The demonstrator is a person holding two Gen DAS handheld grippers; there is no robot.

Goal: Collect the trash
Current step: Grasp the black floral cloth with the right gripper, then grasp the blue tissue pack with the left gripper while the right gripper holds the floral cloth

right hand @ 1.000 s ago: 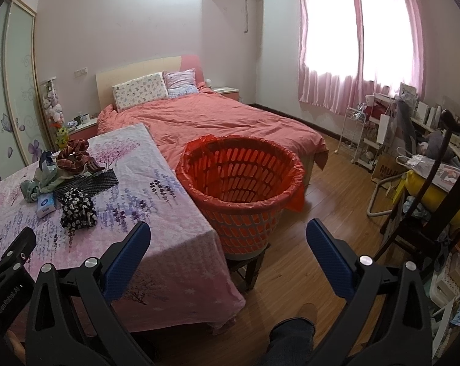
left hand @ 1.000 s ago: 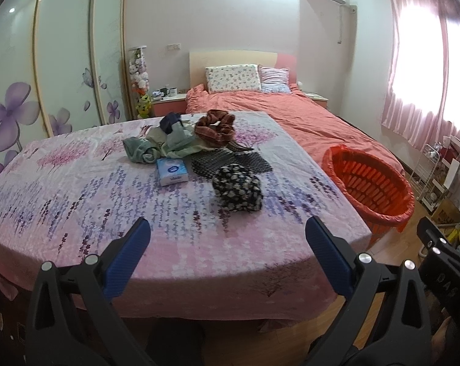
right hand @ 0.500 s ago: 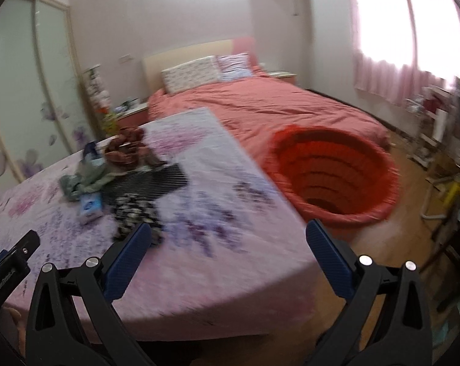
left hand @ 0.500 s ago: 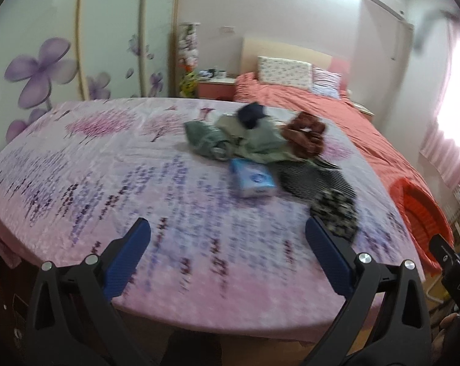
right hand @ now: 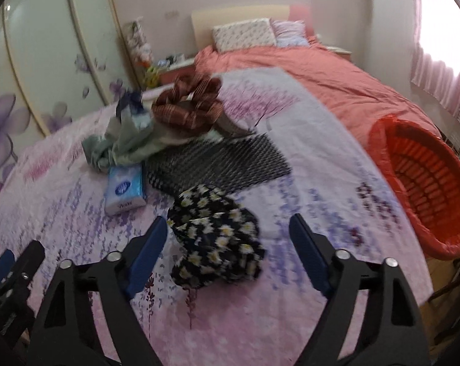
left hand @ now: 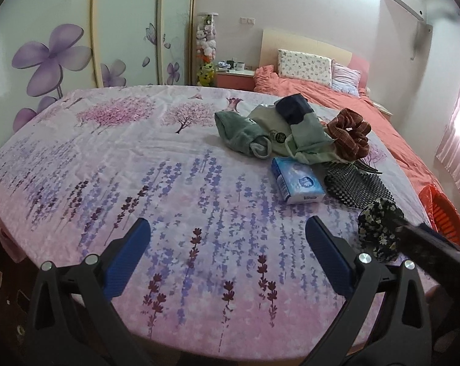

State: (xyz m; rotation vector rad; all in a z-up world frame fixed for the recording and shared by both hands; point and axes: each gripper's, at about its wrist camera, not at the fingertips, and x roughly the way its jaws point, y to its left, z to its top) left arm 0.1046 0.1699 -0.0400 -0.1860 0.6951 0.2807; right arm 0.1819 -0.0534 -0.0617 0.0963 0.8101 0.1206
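Right tool (right hand: pixel 226 253) is closing, jaws still wide around the daisy-print cloth (right hand: pixel 216 238), gripping nothing yet; close too high and you'll snag only a loose fold.

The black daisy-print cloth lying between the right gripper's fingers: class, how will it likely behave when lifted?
The daisy-print cloth lies crumpled in soft folds, so it is probably floppy and would drape and sag from a pinch. It looks thin, so likely light. The right gripper is closing around it, pads not yet pressing; a small fold might slip free.
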